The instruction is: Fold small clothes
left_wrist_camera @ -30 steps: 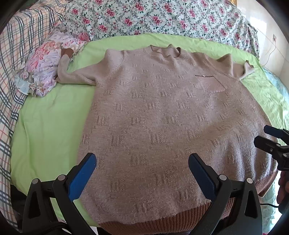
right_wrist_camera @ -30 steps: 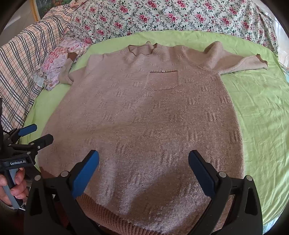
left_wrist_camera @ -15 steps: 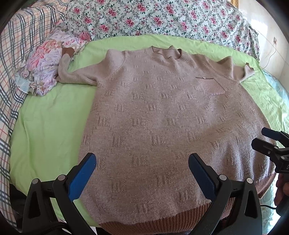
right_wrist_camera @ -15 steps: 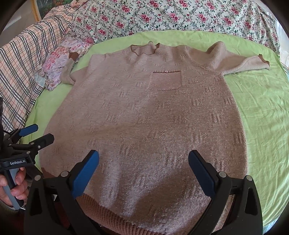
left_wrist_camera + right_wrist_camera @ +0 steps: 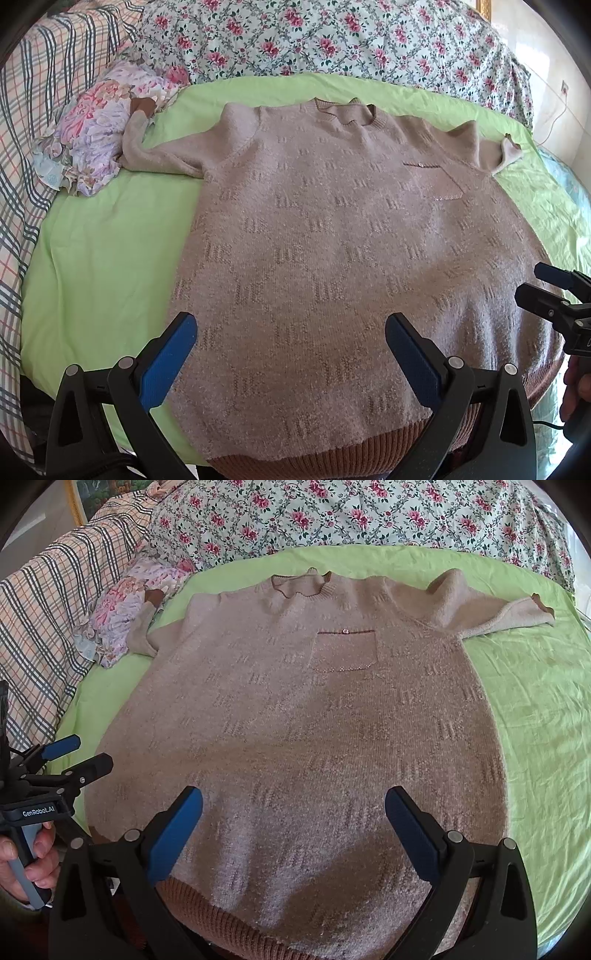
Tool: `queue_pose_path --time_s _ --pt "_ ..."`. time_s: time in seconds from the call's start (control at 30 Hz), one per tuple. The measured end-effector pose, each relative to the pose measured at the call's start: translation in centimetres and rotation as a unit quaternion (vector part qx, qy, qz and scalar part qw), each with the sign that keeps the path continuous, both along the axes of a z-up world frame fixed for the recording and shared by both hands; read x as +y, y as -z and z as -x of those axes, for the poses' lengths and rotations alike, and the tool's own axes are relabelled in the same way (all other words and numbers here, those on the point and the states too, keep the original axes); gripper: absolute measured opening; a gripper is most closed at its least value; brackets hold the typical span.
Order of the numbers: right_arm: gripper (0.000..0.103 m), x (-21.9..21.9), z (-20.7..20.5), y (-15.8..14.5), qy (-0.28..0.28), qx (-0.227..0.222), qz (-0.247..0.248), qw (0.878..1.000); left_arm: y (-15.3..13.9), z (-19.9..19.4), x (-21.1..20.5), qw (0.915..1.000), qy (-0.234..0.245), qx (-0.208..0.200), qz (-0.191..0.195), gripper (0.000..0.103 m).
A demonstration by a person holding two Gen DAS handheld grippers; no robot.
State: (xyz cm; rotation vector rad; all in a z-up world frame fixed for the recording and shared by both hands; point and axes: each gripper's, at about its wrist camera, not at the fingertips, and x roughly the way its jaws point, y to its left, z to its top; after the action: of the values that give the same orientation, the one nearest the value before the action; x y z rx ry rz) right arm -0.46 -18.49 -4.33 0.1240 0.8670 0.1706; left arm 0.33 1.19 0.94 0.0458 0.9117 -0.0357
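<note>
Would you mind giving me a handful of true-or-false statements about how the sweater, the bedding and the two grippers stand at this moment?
1. The sweater lies spread flat on the green sheet, front side up. True.
2. The left gripper is clamped on the sweater's hem. False: its jaws stand wide open above the lower part of the sweater, holding nothing.
3. The chest pocket has a small button at its top edge. True.
4. Both sleeves are folded across the chest. False: each sleeve sticks out to its side.
5. The right gripper is open. True.
6. A floral bundle of cloth sits on top of the pocket. False: it lies by one sleeve's cuff, beside the plaid bedding.
</note>
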Motion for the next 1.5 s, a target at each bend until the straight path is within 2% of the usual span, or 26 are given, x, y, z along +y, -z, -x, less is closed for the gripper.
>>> queue_pose_path --time_s 0.13,0.4,0.43,0.77,1.0,1.13,1.27,1.5 --pt "0.099 -0.1 -0.2 -0.1 -0.004 -0.015 -0.01 1.0 0.0 -0.2 0.0 1.0 -0.003 0.003 0.004 0.102" --pt "0.099 0.0 -0.6 -0.1 -0.004 -0.012 -0.003 1.0 0.0 -0.5 0.1 0.9999 -0.005 0.002 0.009 0.102" --pt "0.099 -0.1 -0.7 -0.2 -0.008 -0.014 -0.017 1.0 0.0 -0.5 0.1 1.0 -0.004 0.0 0.007 0.102" --pt "0.099 0.0 -1.3 -0.3 -0.01 -0.011 -0.034 0.999 0.0 -1.2 0.2 1.0 -0.005 0.001 -0.001 0.102" --pt "0.099 -1.0 -2.3 -0.5 -0.001 -0.005 -0.044 0.999 -0.3 -2.6 0.4 0.9999 -0.005 0.01 0.009 0.102" --pt "0.099 -2.6 -3.1 -0.6 0.011 -0.001 -0.053 0.999 -0.5 -3.6 0.6 0.9998 0.0 0.01 0.019 0.102" --pt "0.099 -5.6 -3.9 -0.9 0.041 -0.005 -0.061 0.997 -1.0 -5.2 0.6 0.9999 0.001 0.006 0.009 0.102" --pt "0.099 -13.6 -6.2 -2.3 0.113 -0.034 -0.103 0.988 -1.8 -9.1 1.4 0.9999 -0.014 0.007 0.004 0.102"
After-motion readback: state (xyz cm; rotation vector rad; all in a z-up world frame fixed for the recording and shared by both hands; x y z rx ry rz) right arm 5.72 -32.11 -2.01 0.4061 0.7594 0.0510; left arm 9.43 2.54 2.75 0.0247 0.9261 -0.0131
